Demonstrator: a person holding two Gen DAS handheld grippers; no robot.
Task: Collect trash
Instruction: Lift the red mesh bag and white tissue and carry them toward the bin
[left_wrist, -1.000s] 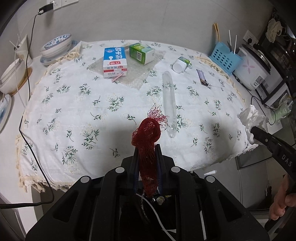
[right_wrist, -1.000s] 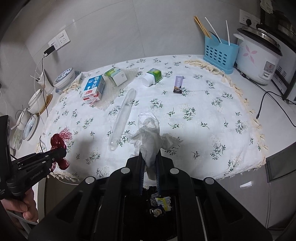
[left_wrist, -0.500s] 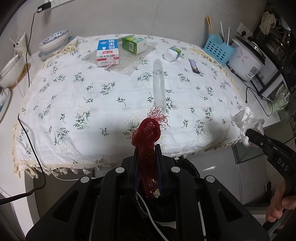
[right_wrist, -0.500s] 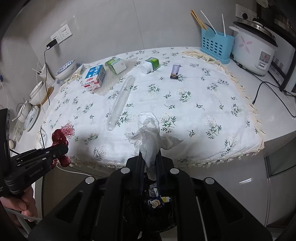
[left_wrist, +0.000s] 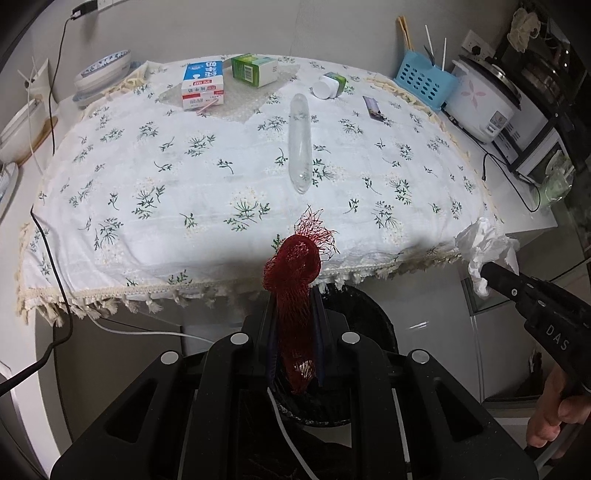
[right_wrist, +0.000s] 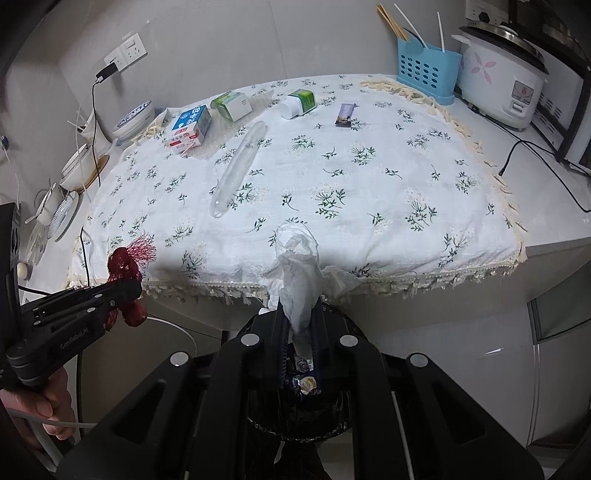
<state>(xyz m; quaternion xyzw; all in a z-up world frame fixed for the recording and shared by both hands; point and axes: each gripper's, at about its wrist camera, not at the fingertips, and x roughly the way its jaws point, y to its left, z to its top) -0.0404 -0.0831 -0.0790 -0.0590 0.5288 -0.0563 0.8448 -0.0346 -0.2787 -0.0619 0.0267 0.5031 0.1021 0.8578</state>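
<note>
a black bin (right_wrist: 332, 413) stands on the floor below the bench's (left_wrist: 207, 192) near edge; the right wrist view shows wrappers (right_wrist: 308, 384) inside it, while the left view shows only its dark rim (left_wrist: 369, 314). a blue basket (right_wrist: 424, 70) at the far right corner holds chopsticks and straws. the left claw (left_wrist: 295, 317) is clamped on a red net (left_wrist: 295, 280), the right claw (right_wrist: 299, 325) on a white tissue (right_wrist: 299, 273), both tilted steeply down over the bin. each view shows the other claw from the side, with a hand (right_wrist: 44, 406) on its grip. cartons (left_wrist: 203, 86), a bottle (left_wrist: 328, 85) and a clear tube (left_wrist: 300, 144) lie on the bench.
</note>
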